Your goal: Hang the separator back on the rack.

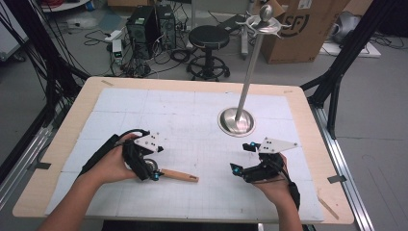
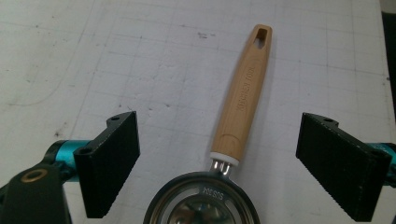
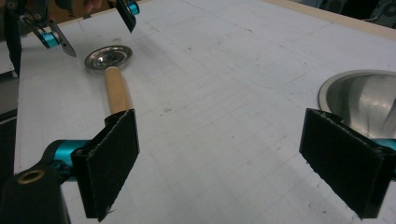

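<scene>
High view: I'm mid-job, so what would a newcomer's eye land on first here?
Probably the tall metal stand, upright on its round base at the back right of the white mat. Next, the wooden-handled strainer lying flat near the front left, with the left gripper over its metal head, jaws open and apart from it on both sides. The right gripper sits open in front of the stand, holding nothing.

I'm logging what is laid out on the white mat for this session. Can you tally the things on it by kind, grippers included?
Wooden-handled metal utensil: 1
Metal stand with a round base: 1
Hand-held grippers: 2, the left gripper over the utensil's metal end, the right gripper near the stand's base
Total: 4
</scene>
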Tool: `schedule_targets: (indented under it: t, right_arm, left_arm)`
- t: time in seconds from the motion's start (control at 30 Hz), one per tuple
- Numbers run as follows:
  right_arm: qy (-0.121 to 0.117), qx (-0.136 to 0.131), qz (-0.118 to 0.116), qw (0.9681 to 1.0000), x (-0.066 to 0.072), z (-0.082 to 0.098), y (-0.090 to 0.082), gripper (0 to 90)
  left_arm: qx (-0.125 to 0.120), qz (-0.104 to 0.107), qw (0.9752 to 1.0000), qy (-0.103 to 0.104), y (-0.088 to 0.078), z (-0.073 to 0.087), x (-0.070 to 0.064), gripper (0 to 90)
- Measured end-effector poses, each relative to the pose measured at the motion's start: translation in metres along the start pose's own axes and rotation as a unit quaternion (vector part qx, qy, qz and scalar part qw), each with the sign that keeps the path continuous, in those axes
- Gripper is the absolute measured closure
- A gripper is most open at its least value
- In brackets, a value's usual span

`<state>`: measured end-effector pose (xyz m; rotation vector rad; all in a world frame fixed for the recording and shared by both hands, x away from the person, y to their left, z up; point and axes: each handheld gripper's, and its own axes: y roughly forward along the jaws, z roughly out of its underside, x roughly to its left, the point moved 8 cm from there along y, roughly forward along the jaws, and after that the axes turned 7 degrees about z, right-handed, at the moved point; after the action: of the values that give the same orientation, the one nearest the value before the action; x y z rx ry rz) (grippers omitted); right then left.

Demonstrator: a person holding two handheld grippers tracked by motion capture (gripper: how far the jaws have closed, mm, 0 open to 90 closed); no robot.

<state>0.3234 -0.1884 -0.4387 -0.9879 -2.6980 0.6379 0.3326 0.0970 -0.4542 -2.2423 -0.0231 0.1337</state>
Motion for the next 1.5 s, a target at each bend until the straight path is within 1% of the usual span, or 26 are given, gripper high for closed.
schedule_targets:
  t: [0.03,0.07,0.1,0.13,0.23,0.37,0.47,0.53,0.63,0.67,0.7,0.73,0.8,0.87,0.93,1.03,1.1,1.17,1.27,1.33,1.5]
  right_arm:
    - [0.000,-0.001,0.000,1.0000,0.000,0.000,0.000,10.6]
    - [0.000,0.001,0.000,1.0000,0.000,0.000,0.000,10.6]
    - [0.000,0.001,0.000,1.0000,0.000,0.000,0.000,10.6]
    - [-0.001,-0.001,-0.001,1.0000,0.000,0.000,0.001,10.6]
    - [-0.002,-0.001,0.000,1.0000,0.000,0.000,0.001,10.6]
    - [-0.001,0.001,-0.001,1.0000,0.000,0.000,0.002,10.6]
    - [0.000,0.003,-0.002,1.0000,0.000,0.001,0.002,10.6]
    - [-0.001,0.003,-0.001,1.0000,0.000,0.001,0.002,10.6]
    - [0.000,0.005,-0.001,1.0000,0.000,0.001,0.003,10.6]
    - [0.000,0.005,-0.001,1.0000,0.000,0.001,0.003,10.6]
    - [0.000,0.005,-0.002,1.0000,0.000,0.001,0.003,10.6]
    - [0.000,0.005,-0.002,1.0000,0.000,0.001,0.003,10.6]
    - [-0.001,0.007,-0.002,1.0000,0.000,0.002,0.004,10.7]
    - [-0.003,0.008,-0.002,1.0000,0.000,0.002,0.004,10.7]
    - [-0.003,0.007,-0.001,1.0000,0.000,0.001,0.004,10.7]
    - [0.000,0.005,-0.001,1.0000,-0.001,0.001,0.003,10.8]
    - [-0.002,0.004,-0.001,1.0000,-0.001,0.001,0.003,10.7]
    - [-0.002,0.004,-0.001,1.0000,-0.001,0.001,0.003,10.8]
    - [-0.004,0.006,-0.001,1.0000,0.000,0.001,0.004,10.8]
    - [-0.005,0.006,-0.001,1.0000,0.000,0.001,0.004,10.8]
    - [-0.003,0.002,-0.001,1.0000,0.000,0.000,0.003,10.8]
  left_arm:
    - [0.007,0.001,1.0000,0.003,0.002,0.001,0.000,15.6]
    - [0.022,0.000,0.9997,0.006,0.005,0.002,0.000,18.4]
    - [0.022,0.000,0.9997,0.006,0.005,0.002,0.000,19.9]
    - [0.031,0.000,0.9995,0.008,0.007,0.003,0.000,19.9]
    - [0.049,0.005,0.9987,0.013,0.011,0.007,-0.001,25.5]
    - [0.060,0.008,0.9981,0.016,0.016,0.008,-0.002,29.3]
    - [0.069,0.003,0.9974,0.020,0.019,0.009,-0.001,31.4]
    - [0.076,0.005,0.9968,0.023,0.021,0.009,-0.002,33.5]
    - [0.087,0.010,0.9959,0.026,0.025,0.010,-0.003,39.0]
    - [0.087,0.010,0.9959,0.026,0.025,0.010,-0.003,40.4]
    - [0.089,0.010,0.9955,0.028,0.025,0.011,-0.003,41.4]
    - [0.092,0.010,0.9954,0.026,0.027,0.011,-0.003,41.4]
    - [0.100,0.011,0.9946,0.028,0.029,0.013,-0.003,44.2]
    - [0.110,0.005,0.9935,0.031,0.031,0.015,-0.002,46.8]
    - [0.117,0.009,0.9926,0.033,0.033,0.016,-0.002,49.4]
    - [0.121,0.018,0.9920,0.032,0.034,0.016,-0.003,53.5]
    - [0.120,0.025,0.9921,0.028,0.034,0.016,-0.004,56.9]
    - [0.124,0.028,0.9916,0.026,0.034,0.016,-0.003,57.8]
    - [0.129,0.030,0.9910,0.018,0.035,0.015,-0.003,58.7]
    - [0.139,0.029,0.9897,0.019,0.036,0.014,-0.002,59.8]
    - [0.151,0.027,0.9880,0.018,0.036,0.013,-0.003,65.1]
